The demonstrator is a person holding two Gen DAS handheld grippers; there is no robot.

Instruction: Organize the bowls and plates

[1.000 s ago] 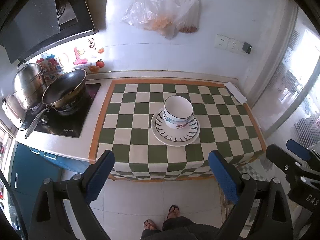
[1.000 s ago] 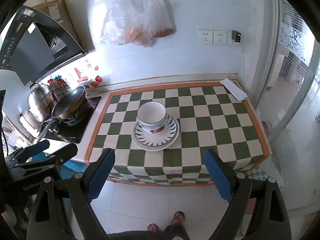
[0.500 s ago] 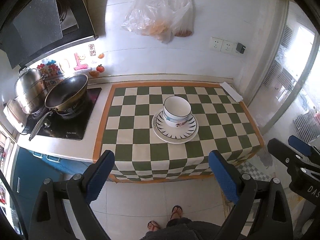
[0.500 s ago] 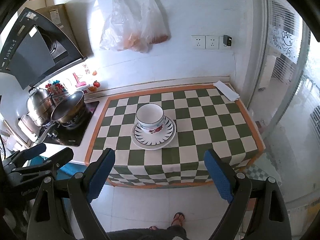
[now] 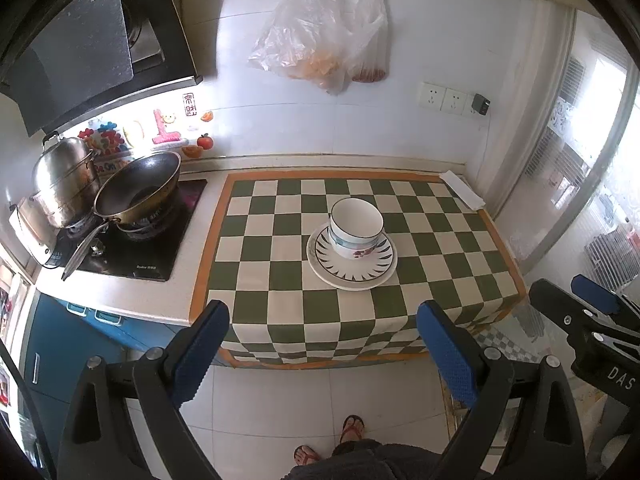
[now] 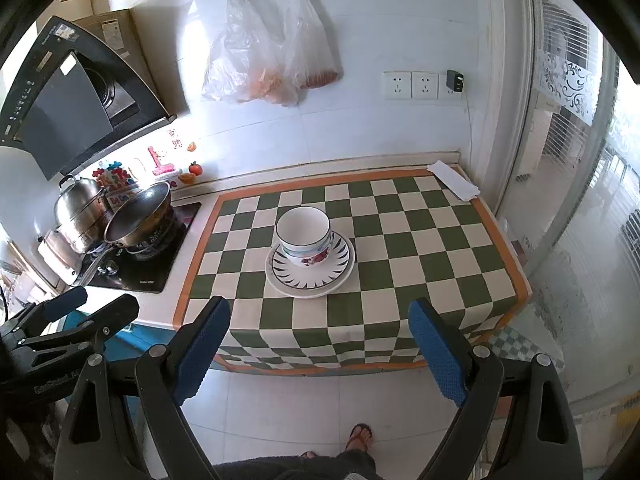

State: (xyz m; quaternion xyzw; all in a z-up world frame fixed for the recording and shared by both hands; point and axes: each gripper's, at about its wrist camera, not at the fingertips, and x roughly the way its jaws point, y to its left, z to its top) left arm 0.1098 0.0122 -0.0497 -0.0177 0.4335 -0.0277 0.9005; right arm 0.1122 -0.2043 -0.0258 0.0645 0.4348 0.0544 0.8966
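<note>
Blue-padded left gripper [image 5: 322, 354] and right gripper [image 6: 320, 354], wide apart, empty.

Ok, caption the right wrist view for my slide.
Open right hand-held gripper facing a bowl stacked on plates on a checkered cloth.

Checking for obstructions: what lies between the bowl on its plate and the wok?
Only bare checked cloth and a countertop strip separate bowl and wok; both views agree.

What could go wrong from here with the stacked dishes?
The bowl sits off-centre on the plate, so lifting the plate alone might tip it. The checkered cloth hangs over the counter edge; snagging it could drag the stack. Both hand-held grippers, left and right, are open, away from the dishes.
</note>
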